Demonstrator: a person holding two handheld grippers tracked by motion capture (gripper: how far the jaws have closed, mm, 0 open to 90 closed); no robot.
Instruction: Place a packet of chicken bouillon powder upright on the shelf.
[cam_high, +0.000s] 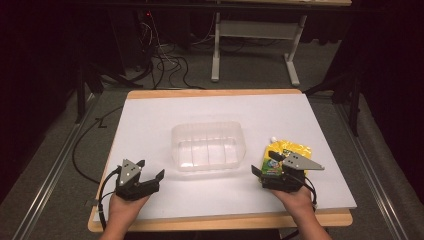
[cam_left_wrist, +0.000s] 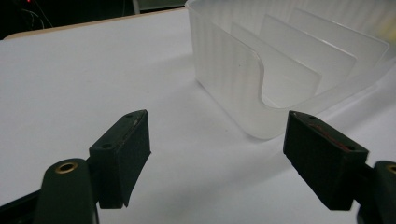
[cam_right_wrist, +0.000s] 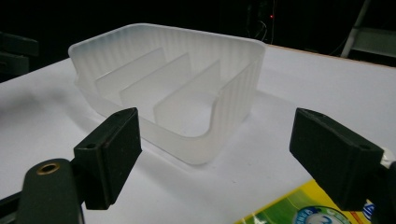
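Observation:
A clear plastic container (cam_high: 207, 145) with upright dividers inside stands in the middle of the white table top (cam_high: 165, 112). A yellow pouch (cam_high: 290, 150) with green print and a white spout lies flat to its right. My right gripper (cam_high: 263, 162) hovers open at the pouch's near left corner, nothing held. In the right gripper view the pouch (cam_right_wrist: 299, 210) lies under the right jaw and the container (cam_right_wrist: 177, 88) sits ahead. My left gripper (cam_high: 151, 169) stands open near the front left, a little short of the container (cam_left_wrist: 233, 79), with bare table between its jaws.
The table's wooden edge (cam_high: 215, 221) runs along the front. Beyond the far edge there are cables on the floor (cam_high: 165, 60) and a white desk frame (cam_high: 252, 35). Dark surroundings close in on both sides.

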